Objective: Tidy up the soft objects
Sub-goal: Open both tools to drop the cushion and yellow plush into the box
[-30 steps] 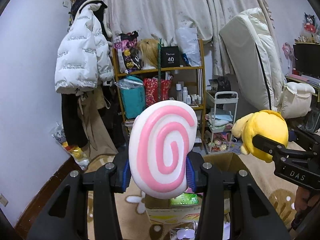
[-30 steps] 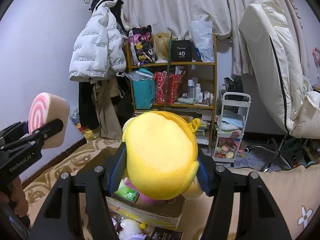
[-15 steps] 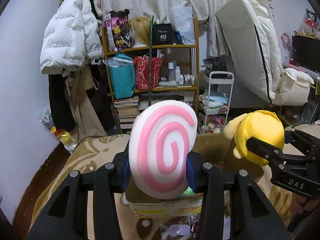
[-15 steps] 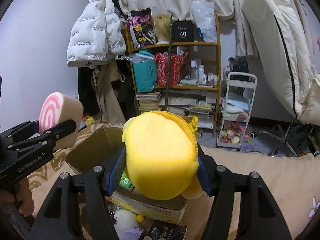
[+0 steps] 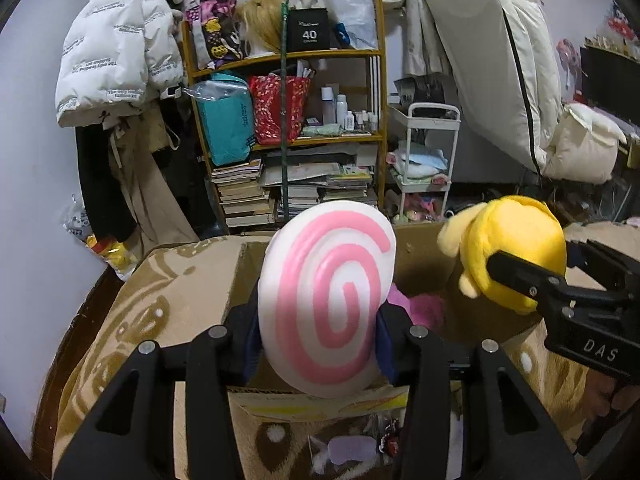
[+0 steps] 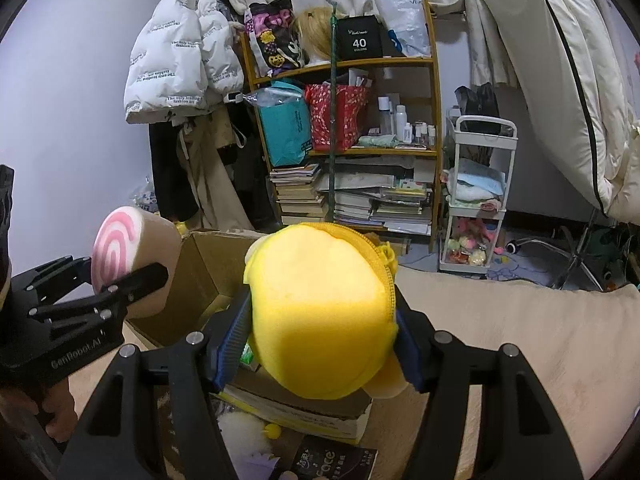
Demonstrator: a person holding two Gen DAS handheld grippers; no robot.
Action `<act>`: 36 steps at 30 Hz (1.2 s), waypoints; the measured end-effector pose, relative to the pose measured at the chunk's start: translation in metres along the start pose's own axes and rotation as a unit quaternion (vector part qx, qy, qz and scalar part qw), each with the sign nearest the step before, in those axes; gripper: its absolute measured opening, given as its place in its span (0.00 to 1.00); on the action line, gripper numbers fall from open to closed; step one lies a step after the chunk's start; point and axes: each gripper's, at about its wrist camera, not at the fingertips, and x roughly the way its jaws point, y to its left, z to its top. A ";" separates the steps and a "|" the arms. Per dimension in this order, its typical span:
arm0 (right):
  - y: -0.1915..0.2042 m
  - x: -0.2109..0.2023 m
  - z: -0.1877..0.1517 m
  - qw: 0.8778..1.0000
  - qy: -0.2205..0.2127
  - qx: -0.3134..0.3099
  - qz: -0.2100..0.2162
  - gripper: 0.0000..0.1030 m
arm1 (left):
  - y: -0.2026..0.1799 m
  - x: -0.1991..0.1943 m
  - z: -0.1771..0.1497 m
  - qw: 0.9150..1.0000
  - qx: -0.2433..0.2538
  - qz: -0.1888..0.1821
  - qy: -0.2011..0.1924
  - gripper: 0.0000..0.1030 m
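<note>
Pink-and-white swirl cushion [image 5: 328,300]: clamped between the pads of my left gripper [image 5: 318,344], swirl face toward the camera, held up over the near edge of the open cardboard box [image 5: 424,264]. In the right wrist view the same cushion [image 6: 132,264] sits at far left, thick and beige on its side, with the left gripper's [image 6: 120,284] black finger across it.

Yellow plush [image 6: 320,316]: squeezed in my right gripper [image 6: 320,344], blue pads pressing both flanks, zipper seam running along its upper right edge. It hangs above the box's right-hand part; in the left wrist view the plush [image 5: 516,256] is just right of the cushion, apart from it, with the right gripper [image 5: 532,280] reaching in from the right edge.

Box interior: something pink and fuzzy [image 5: 416,304] visible behind the cushion; a green packet [image 6: 248,354] shows beside the right gripper's left pad. Other contents hidden.

The box stands on a tan patterned blanket [image 5: 160,304]. Small loose items lie in front of the box, too blurred to name.

Background: wooden shelf [image 6: 400,64] crowded with bags, bottles and stacked books; white puffer jacket [image 6: 176,60] hanging to its left; small white trolley [image 6: 480,200] to its right; large cream cushion [image 5: 496,52] leaning at far right.
</note>
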 end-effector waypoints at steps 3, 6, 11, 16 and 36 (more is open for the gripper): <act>0.000 -0.001 0.000 1.000 0.000 0.000 0.001 0.67 | -0.003 0.001 -0.002 1.000 0.006 0.000 0.005 0.47; 0.001 -0.002 0.001 1.000 -0.002 -0.001 0.001 0.69 | -0.002 0.002 -0.003 1.000 -0.007 -0.013 0.012 0.48; 0.001 -0.002 0.001 1.000 -0.001 0.001 0.004 0.70 | 0.000 0.001 -0.003 1.000 -0.006 -0.001 0.012 0.51; 0.003 -0.002 0.002 1.000 0.001 0.002 0.008 0.73 | 0.002 -0.005 -0.003 1.000 -0.004 0.019 -0.001 0.63; 0.020 -0.041 -0.006 1.000 0.002 0.009 0.017 0.99 | 0.015 -0.057 -0.018 0.999 -0.002 0.046 -0.005 0.90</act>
